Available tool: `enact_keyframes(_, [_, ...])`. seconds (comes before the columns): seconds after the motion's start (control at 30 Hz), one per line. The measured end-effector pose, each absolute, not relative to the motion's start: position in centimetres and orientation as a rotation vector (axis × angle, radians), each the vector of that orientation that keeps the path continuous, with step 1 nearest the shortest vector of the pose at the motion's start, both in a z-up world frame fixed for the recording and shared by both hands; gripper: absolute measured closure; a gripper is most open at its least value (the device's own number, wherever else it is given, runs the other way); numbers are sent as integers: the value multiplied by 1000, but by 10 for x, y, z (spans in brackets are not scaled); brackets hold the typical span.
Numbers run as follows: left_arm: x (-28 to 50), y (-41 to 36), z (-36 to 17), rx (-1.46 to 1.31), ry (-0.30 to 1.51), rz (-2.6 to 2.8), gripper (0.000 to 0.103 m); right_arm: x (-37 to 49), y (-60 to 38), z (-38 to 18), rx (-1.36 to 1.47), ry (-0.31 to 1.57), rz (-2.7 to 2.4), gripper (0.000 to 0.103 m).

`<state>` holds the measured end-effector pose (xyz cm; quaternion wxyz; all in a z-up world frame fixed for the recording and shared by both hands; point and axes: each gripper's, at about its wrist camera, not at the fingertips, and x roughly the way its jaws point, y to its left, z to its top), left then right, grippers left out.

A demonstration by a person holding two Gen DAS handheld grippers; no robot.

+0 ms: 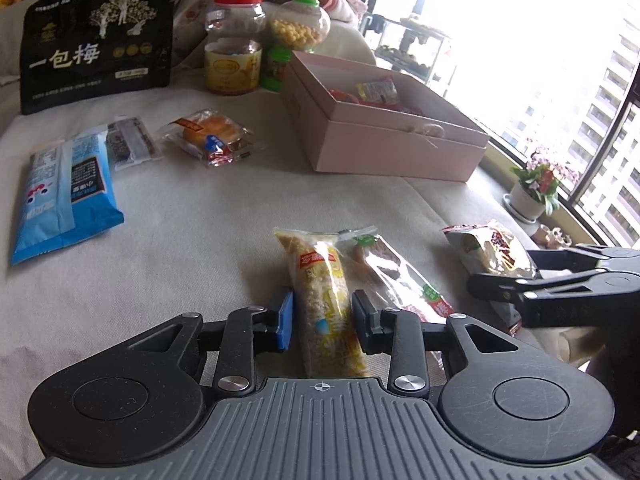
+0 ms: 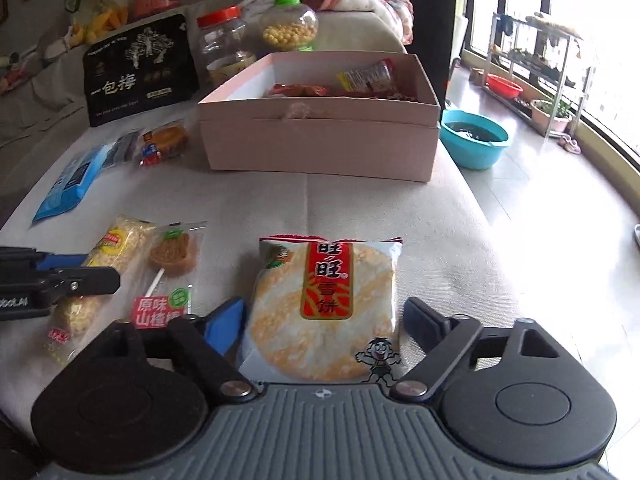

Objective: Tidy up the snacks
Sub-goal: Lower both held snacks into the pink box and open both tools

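left claw straddles our puffed-rice bar, not yet clamped | right claw open around rice cracker pack | both lined up for the box

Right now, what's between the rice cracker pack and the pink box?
Nothing: in the right wrist view, only bare beige cloth lies between the rice cracker pack and the pink box.

Pale pink cardboard box; black plum pouch printed with white characters and gold trees. Blue-and-white foil snack bag; clear-wrapped yellow puffed-rice bar with red label. White rice-cracker packet, red-orange central band, cartoon figure at corner.
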<state>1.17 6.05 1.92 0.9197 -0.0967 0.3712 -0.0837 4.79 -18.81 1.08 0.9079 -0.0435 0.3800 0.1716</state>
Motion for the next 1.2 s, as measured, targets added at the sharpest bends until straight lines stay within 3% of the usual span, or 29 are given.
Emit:
enact_keyframes(0.23, [-3,44,36,-151,738,-210,69,28,-191,40,-144,715,444,27])
enact_keyframes(0.4, [-6,32,72,-123,658,-269,69,20,-204,99,-152,549,453,27])
enact_keyframes(0.57, [26,32,140,-138,496,-313,69,39,-219,172,-116,354,414,27])
enact_keyframes(0.7, [83,24,173,-176,421,-307,69,75,-230,196,-57,318,346,26])
enact_keyframes(0.97, [207,-3,125,-207,566,-272,69,124,-231,164,-29,412,301,27])
enact_keyframes(1.1, [236,-5,80,-207,684,-252,69,137,-232,147,-30,458,284,27])
enact_keyframes(1.2, [232,11,78,-259,630,-232,69,144,-230,143,-31,466,289,27])
